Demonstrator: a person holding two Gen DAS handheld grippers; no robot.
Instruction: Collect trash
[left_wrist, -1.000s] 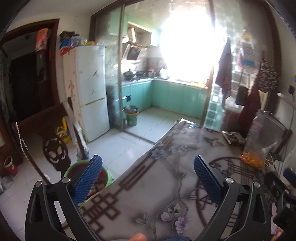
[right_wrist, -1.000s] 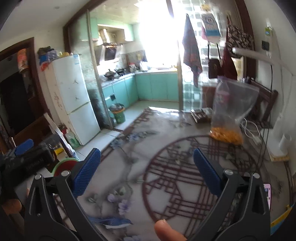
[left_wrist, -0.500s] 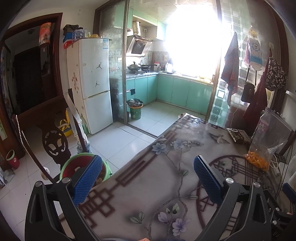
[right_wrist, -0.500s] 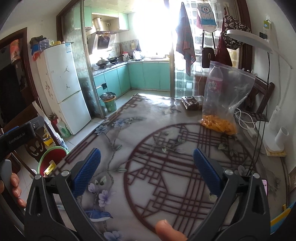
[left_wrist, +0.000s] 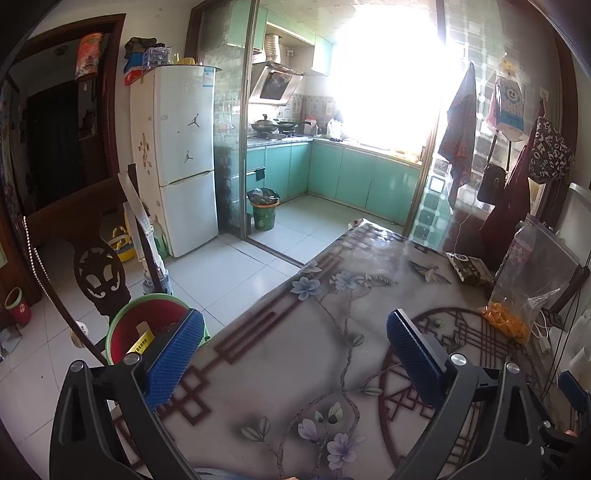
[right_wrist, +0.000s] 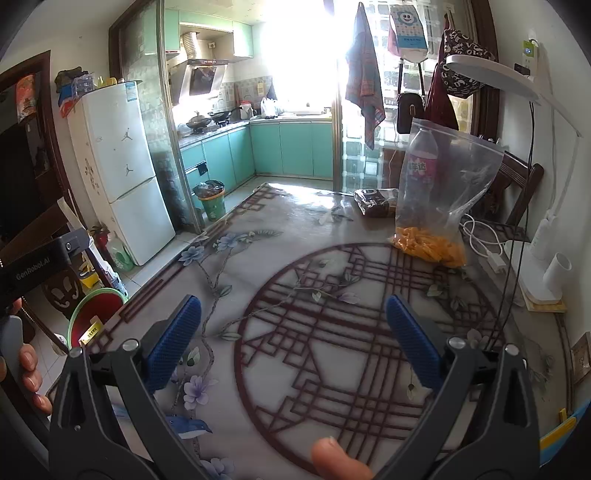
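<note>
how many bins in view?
2: a red bin with a green rim on the floor beside the table; a green one at the kitchen doorway. Others may be hidden.

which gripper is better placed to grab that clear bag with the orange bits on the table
Right. The clear bag stands just right of the open right gripper, with bare tablecloth between. From the left gripper, also open, it sits far off to the right edge, closer to the red bin.

Beyond the fingers a patterned table – past it white floor tiles, a fridge, teal cabinets, a glaring window.
</note>
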